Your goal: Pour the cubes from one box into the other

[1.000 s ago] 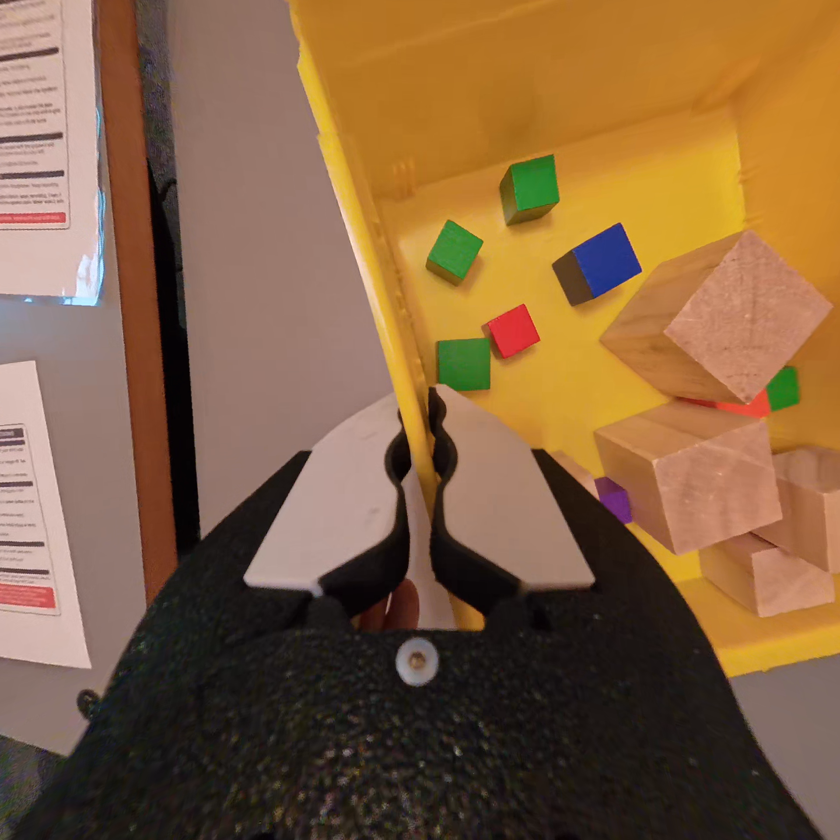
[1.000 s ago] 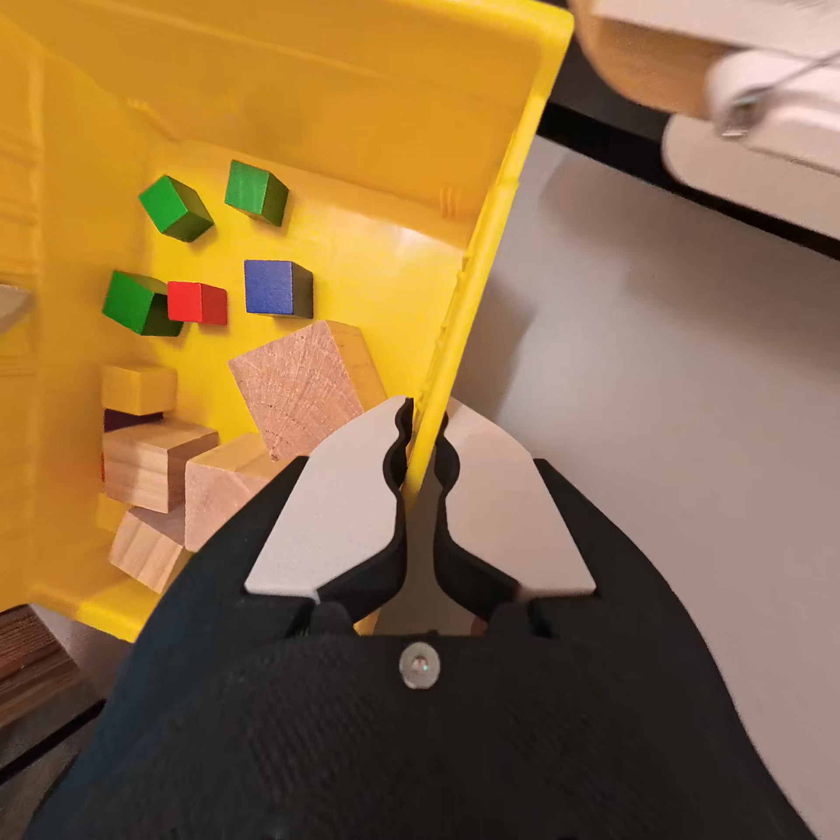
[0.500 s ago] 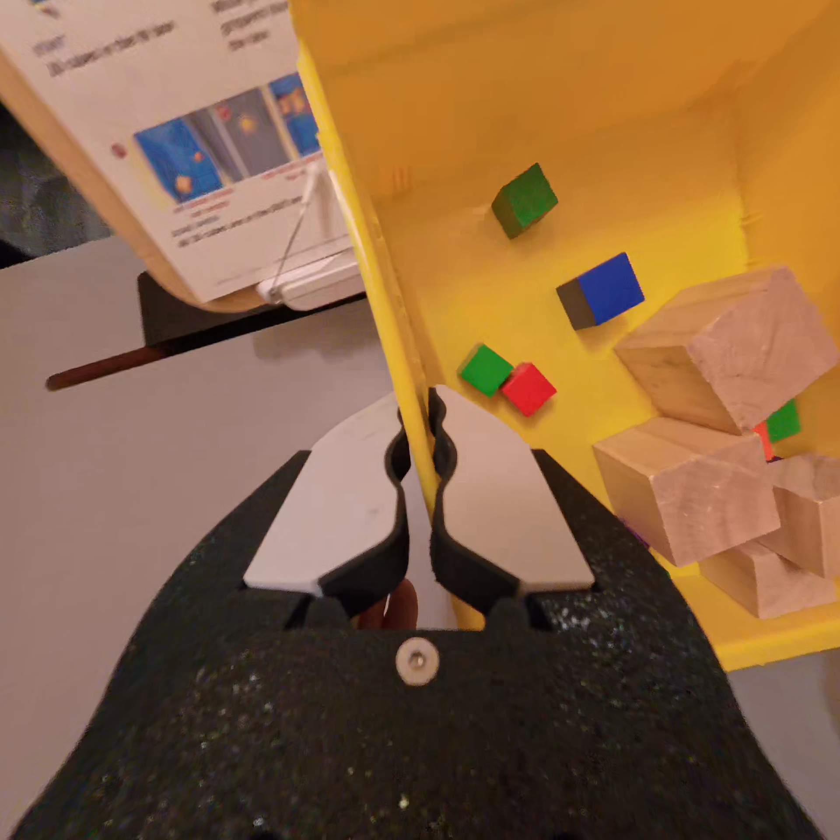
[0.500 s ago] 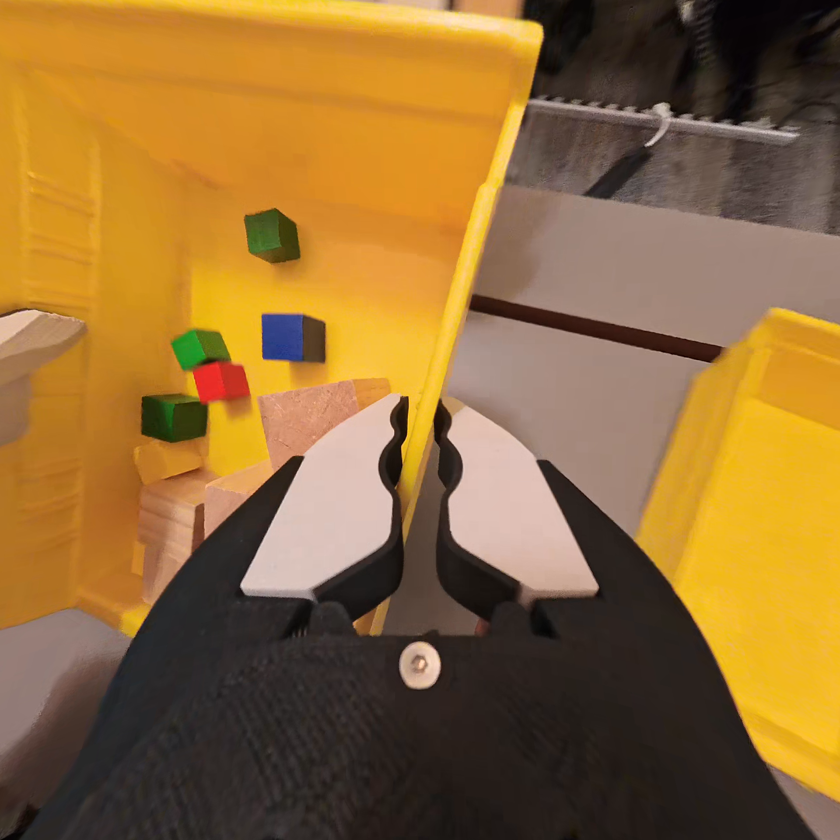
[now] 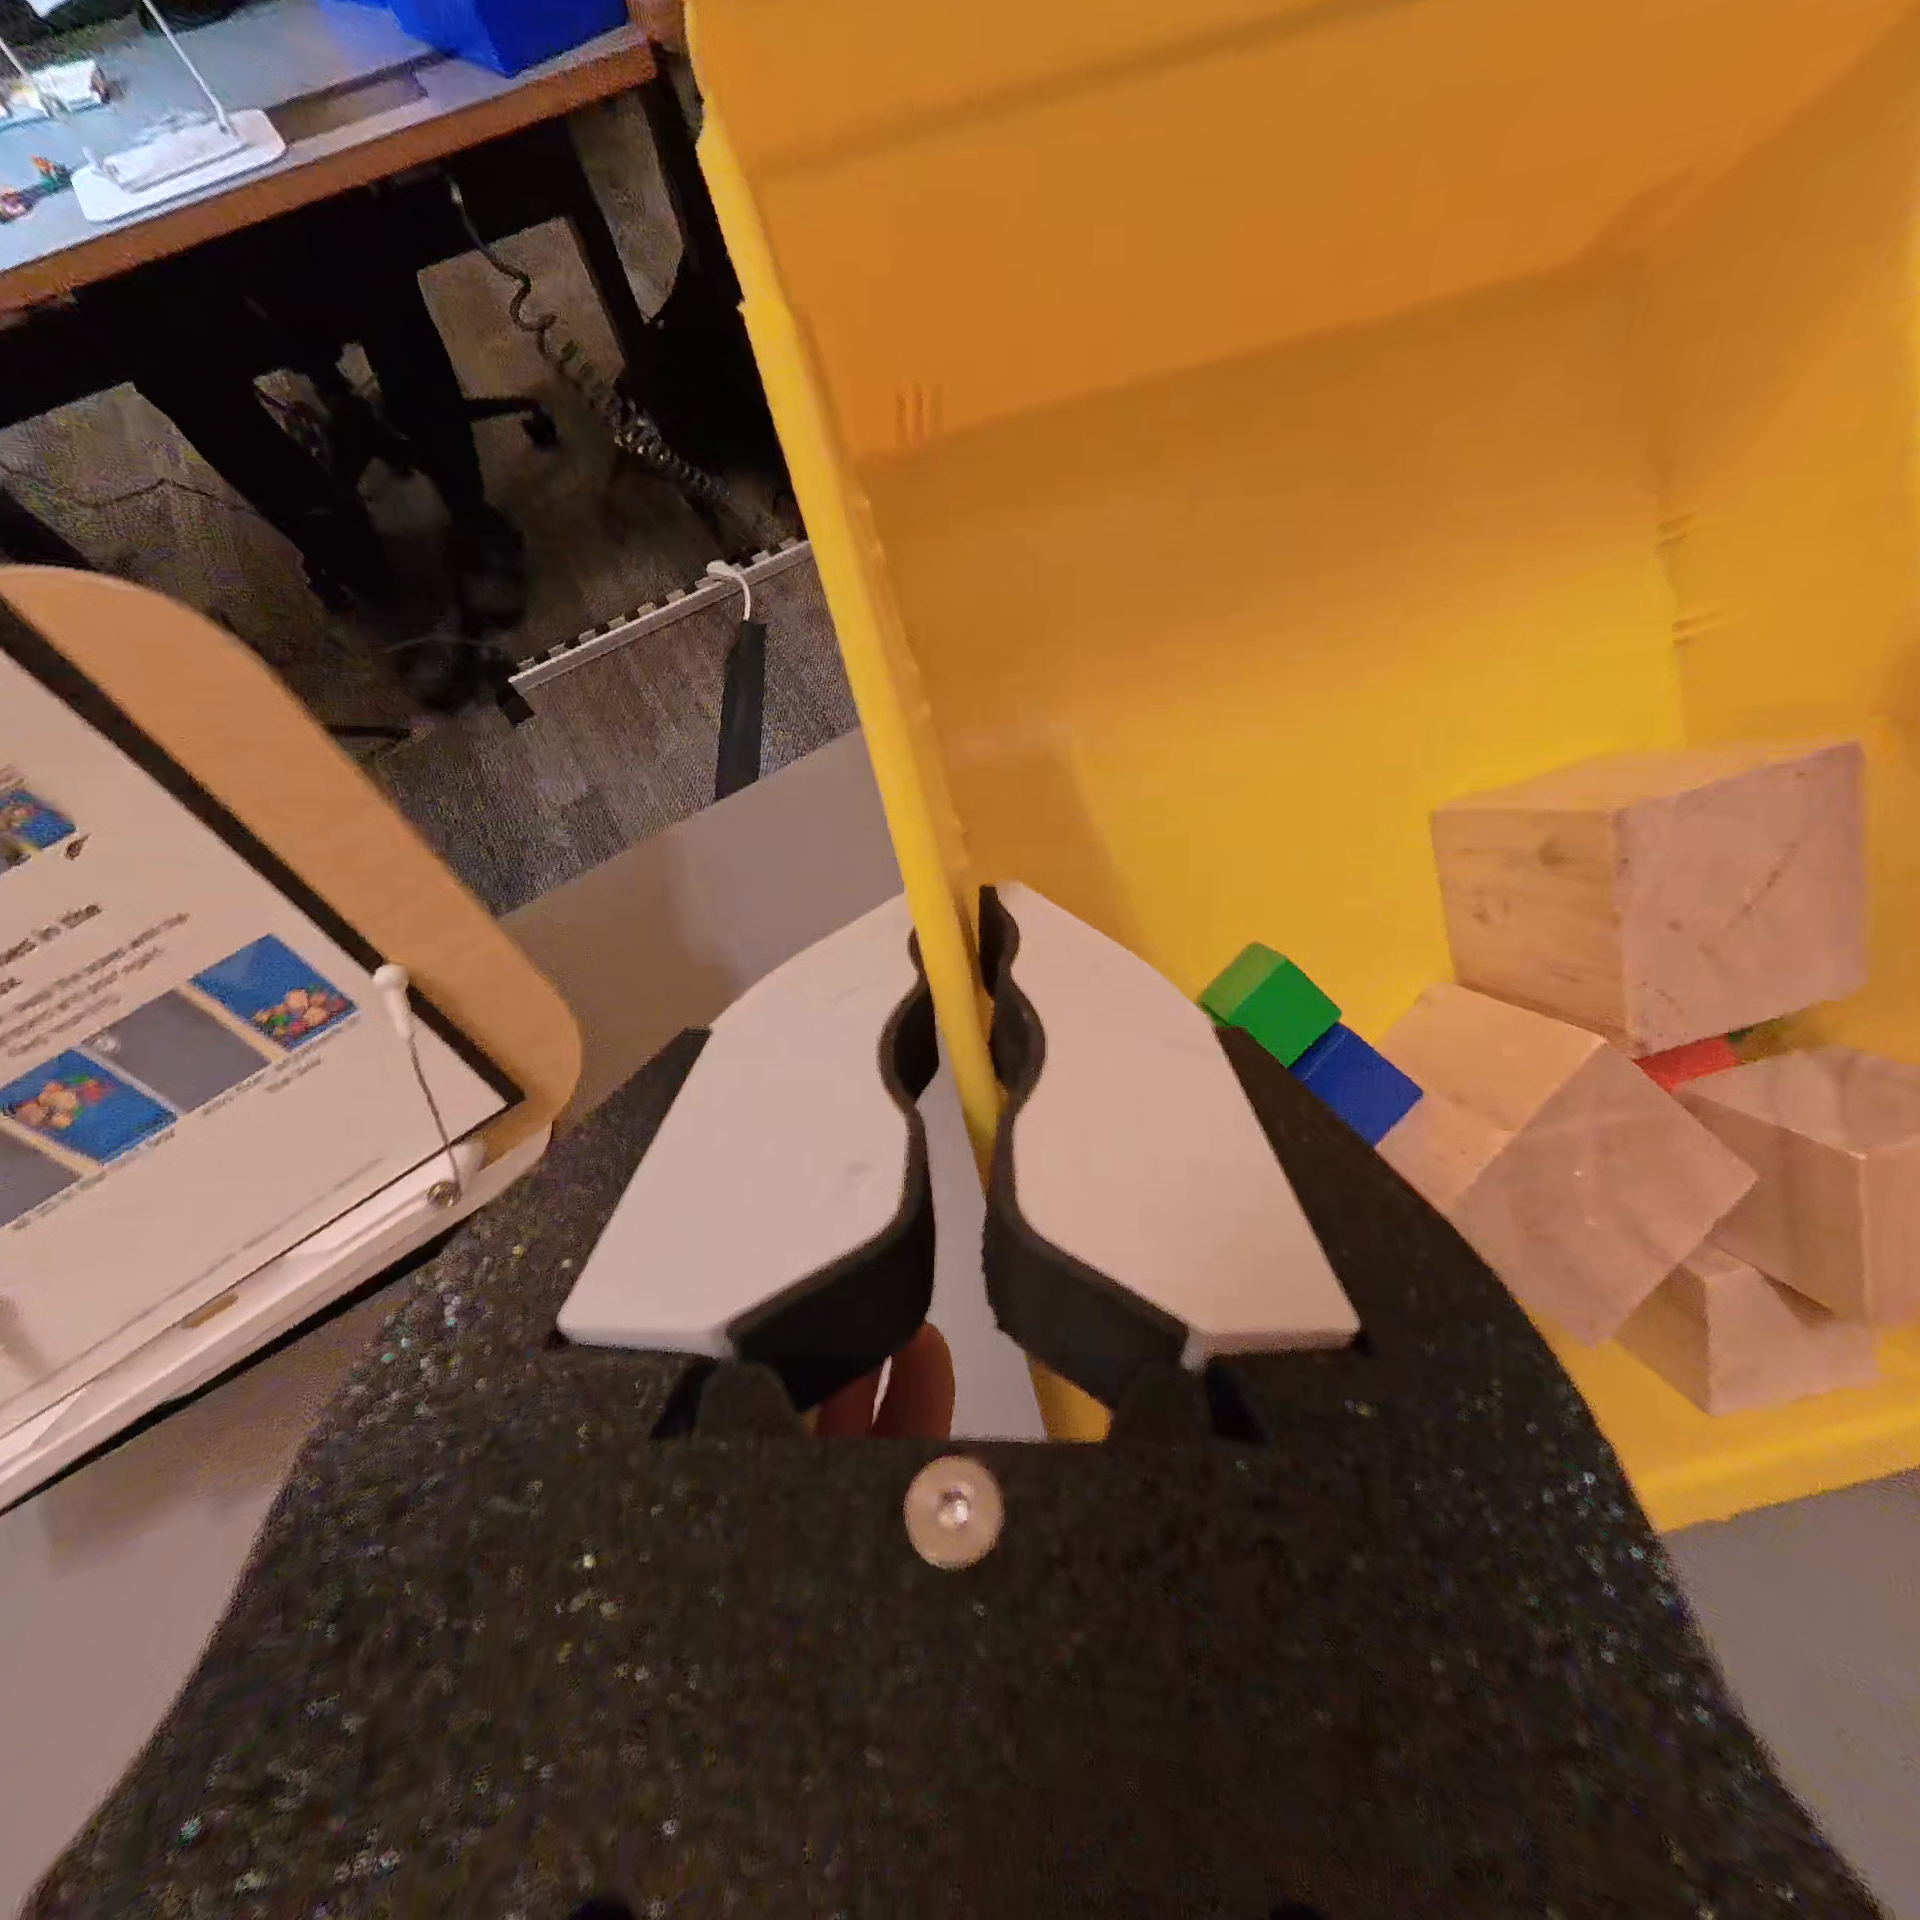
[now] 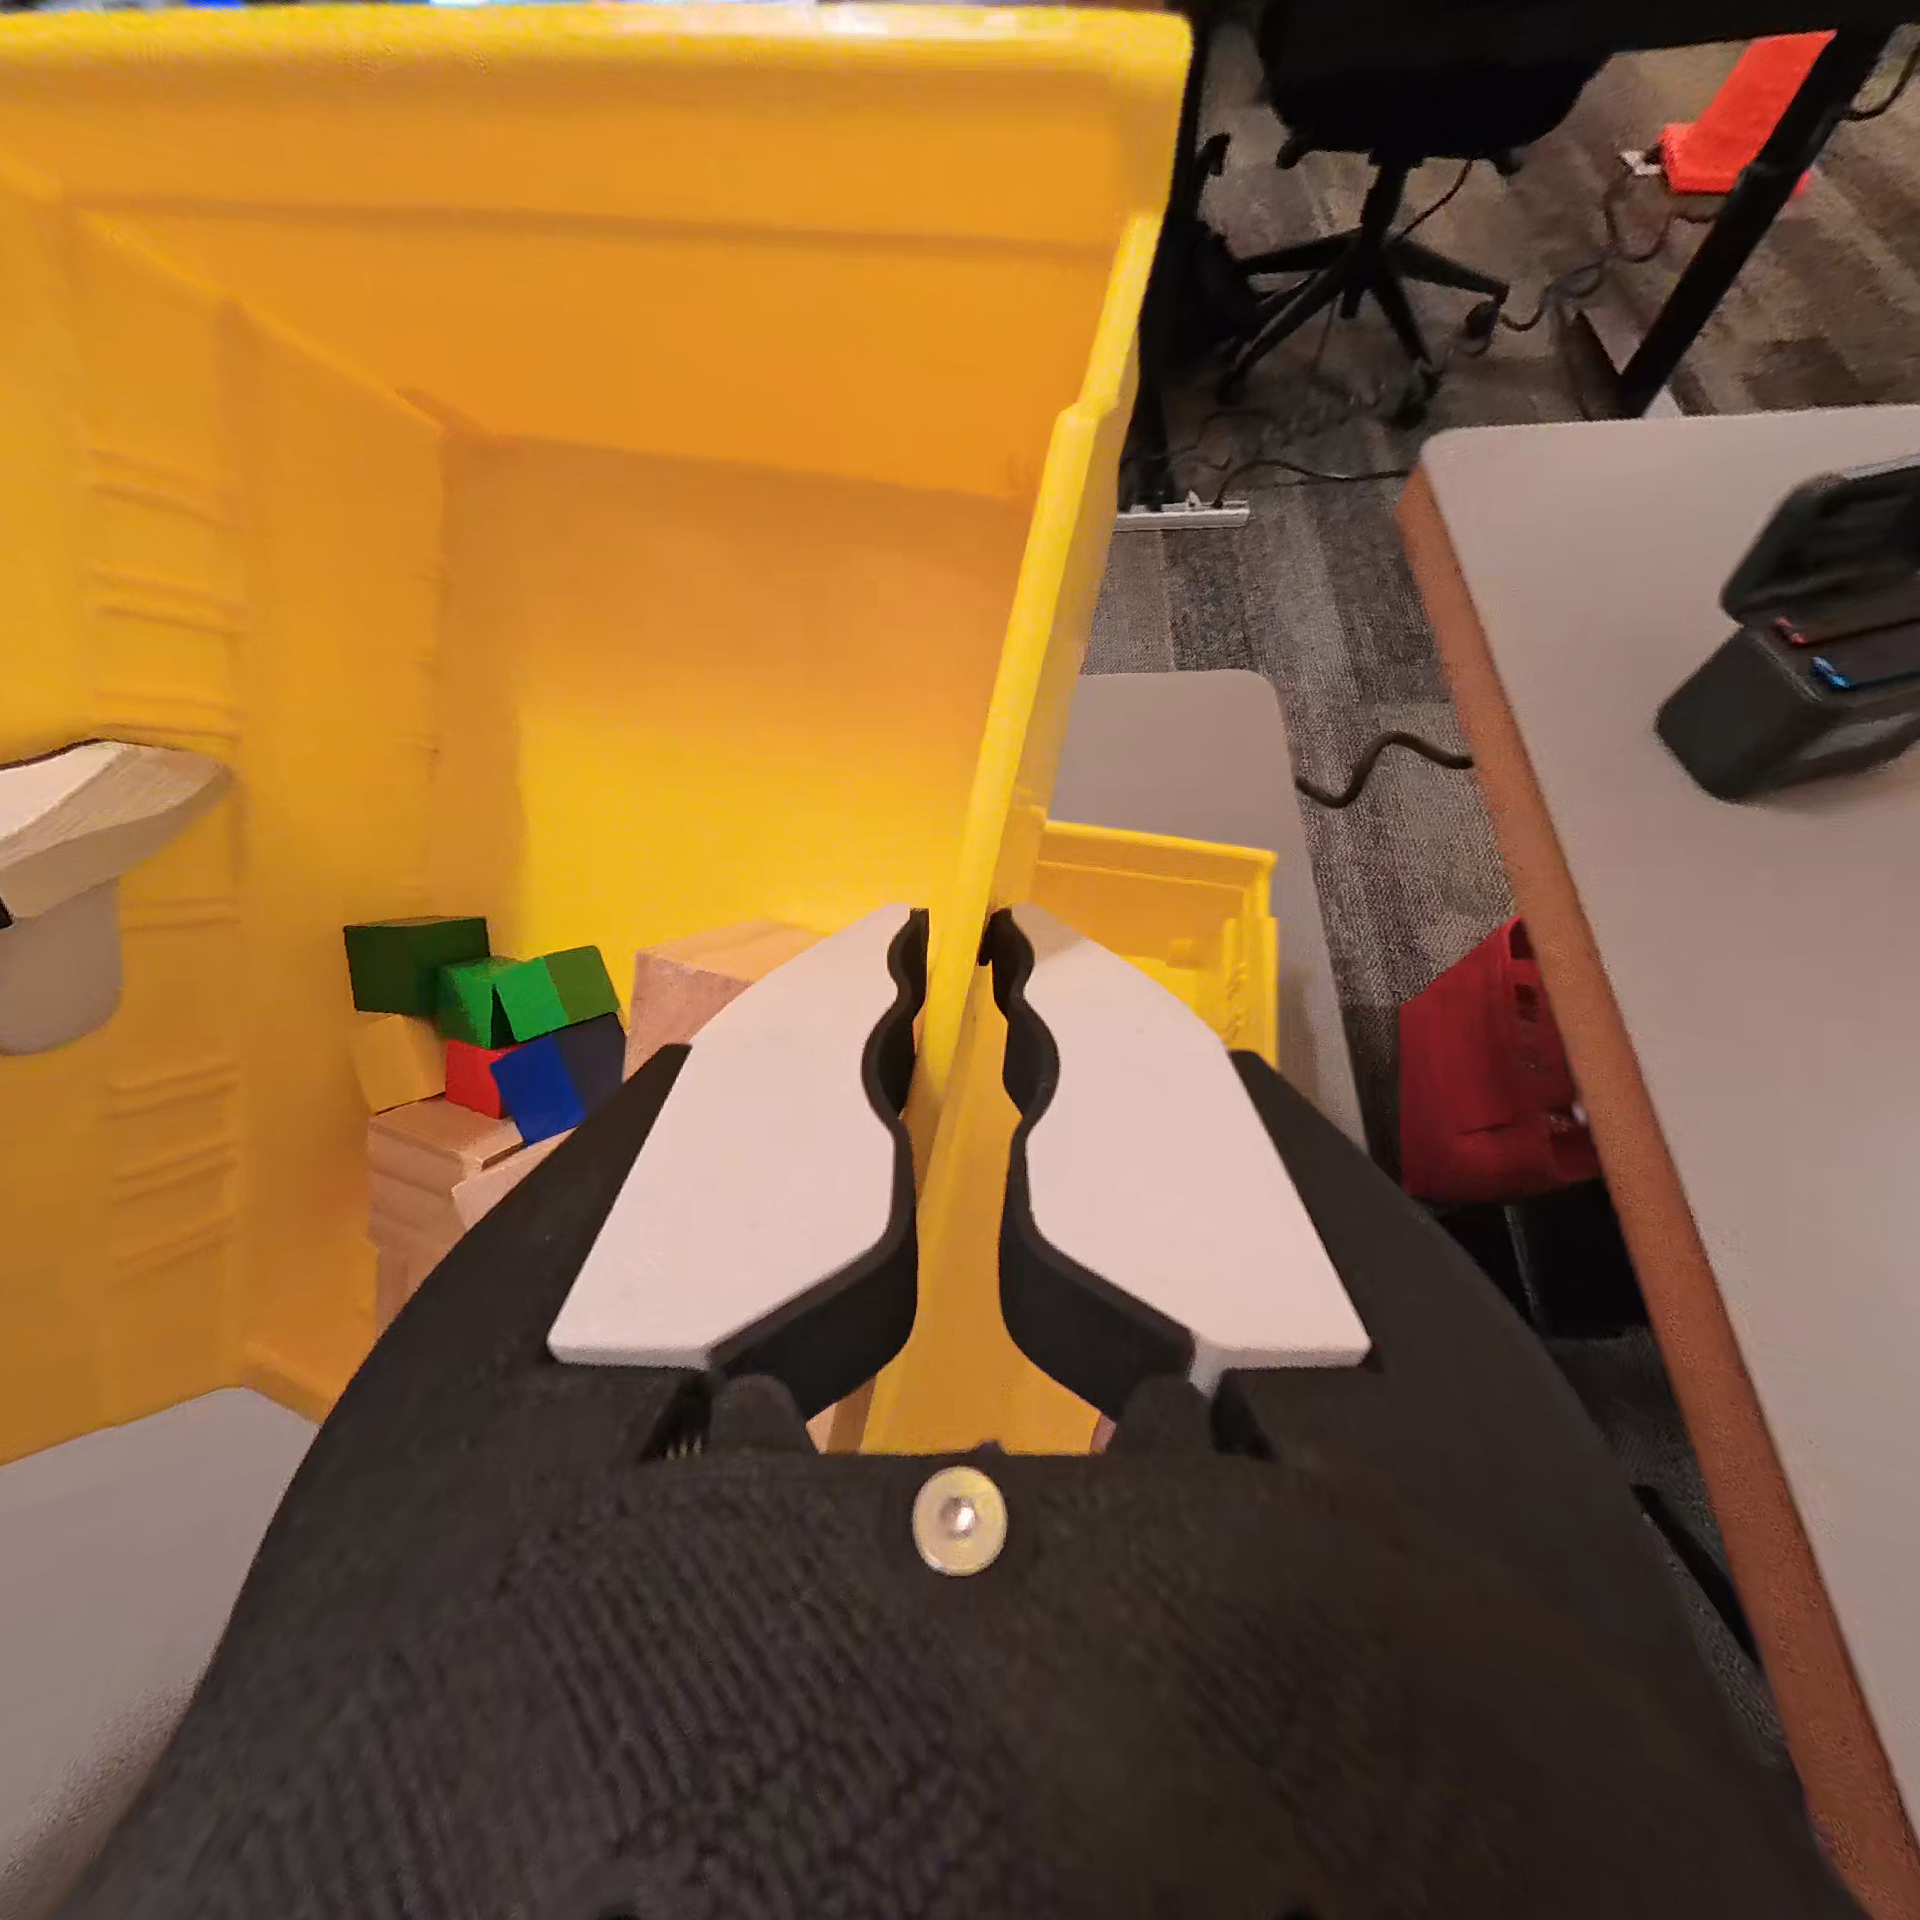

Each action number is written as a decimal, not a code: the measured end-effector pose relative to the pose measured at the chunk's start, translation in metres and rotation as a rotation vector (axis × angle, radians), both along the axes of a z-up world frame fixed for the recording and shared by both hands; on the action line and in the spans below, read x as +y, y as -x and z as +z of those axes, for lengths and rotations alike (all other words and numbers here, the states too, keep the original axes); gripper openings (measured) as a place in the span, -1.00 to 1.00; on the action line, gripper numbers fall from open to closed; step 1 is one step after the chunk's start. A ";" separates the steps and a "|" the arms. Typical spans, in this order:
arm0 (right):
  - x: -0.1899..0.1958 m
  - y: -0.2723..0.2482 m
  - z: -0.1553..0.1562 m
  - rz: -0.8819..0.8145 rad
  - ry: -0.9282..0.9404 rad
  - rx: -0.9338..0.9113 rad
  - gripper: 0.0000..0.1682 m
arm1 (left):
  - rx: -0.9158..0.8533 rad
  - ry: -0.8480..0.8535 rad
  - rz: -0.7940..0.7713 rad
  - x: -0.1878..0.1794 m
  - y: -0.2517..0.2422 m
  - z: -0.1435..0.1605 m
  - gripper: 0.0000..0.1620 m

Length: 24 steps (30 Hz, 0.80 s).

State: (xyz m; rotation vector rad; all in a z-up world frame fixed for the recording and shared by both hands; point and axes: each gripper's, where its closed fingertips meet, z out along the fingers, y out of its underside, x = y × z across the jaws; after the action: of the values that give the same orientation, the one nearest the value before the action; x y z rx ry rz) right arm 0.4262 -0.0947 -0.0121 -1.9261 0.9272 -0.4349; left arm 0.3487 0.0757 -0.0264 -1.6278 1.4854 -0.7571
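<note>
Both grippers (image 5: pixel 961 925) (image 6: pixel 951 925) on tilted yellow box (image 5: pixel 1299 499), cubes (image 5: pixel 1642 914) inside.

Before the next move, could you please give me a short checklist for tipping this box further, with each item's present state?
1. Left gripper shut on the held yellow box wall: ok.
2. Right gripper shut on the opposite wall: ok.
3. Cubes gathered at the low end, wooden blocks and small coloured cubes together: ok.
4. Second yellow box in sight beyond the held one: ok.
5. Held box's pouring edge lined up over the second box: cannot tell.
6. Second box empty and ready: cannot tell, its inside is hidden.
</note>
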 end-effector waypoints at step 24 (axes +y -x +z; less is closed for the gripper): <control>-0.077 -0.084 -0.031 -0.155 -0.268 -0.148 -0.92 | -0.389 -0.068 -0.008 -0.079 -0.087 0.011 -0.94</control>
State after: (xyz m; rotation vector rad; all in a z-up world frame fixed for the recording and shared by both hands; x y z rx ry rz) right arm 0.5102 -0.1718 -0.0427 -1.5654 0.9875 -0.5094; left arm 0.4358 -0.0032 -0.0158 -1.3328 1.2242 -0.9550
